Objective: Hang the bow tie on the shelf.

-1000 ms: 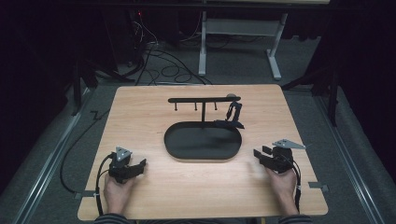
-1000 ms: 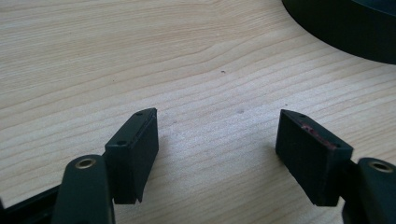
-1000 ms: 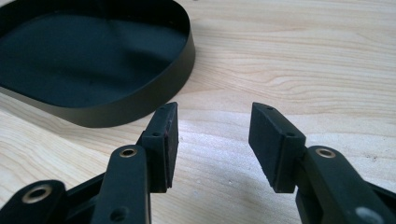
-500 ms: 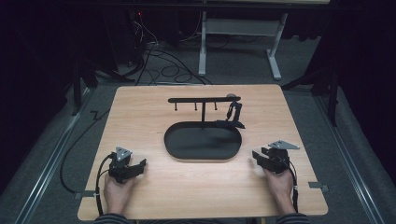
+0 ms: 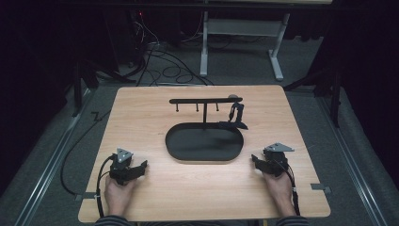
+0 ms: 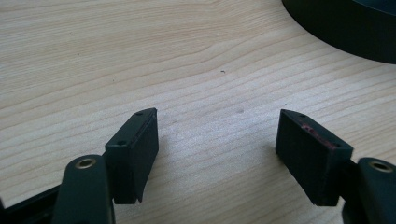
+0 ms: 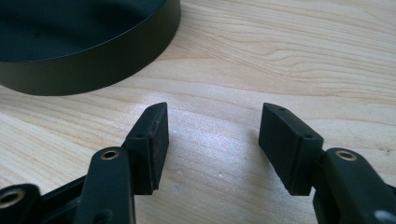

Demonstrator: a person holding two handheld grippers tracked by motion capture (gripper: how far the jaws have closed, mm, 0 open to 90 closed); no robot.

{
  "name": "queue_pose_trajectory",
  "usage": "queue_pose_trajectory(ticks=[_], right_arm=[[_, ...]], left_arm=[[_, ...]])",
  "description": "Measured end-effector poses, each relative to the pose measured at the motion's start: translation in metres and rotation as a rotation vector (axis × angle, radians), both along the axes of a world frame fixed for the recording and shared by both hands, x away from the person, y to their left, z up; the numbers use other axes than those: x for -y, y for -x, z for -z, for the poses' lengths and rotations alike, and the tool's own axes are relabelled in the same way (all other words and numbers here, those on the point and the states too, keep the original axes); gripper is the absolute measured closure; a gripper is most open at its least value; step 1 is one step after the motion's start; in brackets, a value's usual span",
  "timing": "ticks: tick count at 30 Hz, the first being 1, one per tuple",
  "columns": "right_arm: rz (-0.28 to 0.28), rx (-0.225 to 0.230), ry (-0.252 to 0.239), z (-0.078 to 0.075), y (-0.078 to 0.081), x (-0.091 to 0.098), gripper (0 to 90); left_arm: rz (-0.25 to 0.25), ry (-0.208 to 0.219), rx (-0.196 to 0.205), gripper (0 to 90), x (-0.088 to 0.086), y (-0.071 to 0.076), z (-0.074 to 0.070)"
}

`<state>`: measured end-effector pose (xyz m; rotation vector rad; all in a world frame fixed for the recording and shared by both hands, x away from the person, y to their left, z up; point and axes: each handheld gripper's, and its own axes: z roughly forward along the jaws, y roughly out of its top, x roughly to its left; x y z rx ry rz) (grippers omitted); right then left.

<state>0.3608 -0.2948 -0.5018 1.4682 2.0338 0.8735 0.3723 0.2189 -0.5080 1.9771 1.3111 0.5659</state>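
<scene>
Right gripper (image 5: pixel 258 161) shifted slightly, bare table (image 5: pixel 155 113) around tray (image 5: pixel 203 143)

Only an edge of the black tray (image 6: pixel 345 28) caught at the top right of the left gripper view; its near wall (image 7: pixel 93 60) alone in the right gripper view. Small dark item (image 5: pixel 235 115) hanging off the rack (image 5: pixel 205 100), too small to identify
</scene>
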Motion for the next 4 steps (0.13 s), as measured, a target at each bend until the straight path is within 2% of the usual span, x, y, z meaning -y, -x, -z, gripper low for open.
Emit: queue_pose_trajectory(ticks=[4], right_arm=[[0.001, -0.002, -0.002, 0.0000, 0.0000, 0.0000, 44.2]], left_arm=[[0.000, 0.000, 0.000, 30.5, 0.0000, 0.0000, 0.0000]])
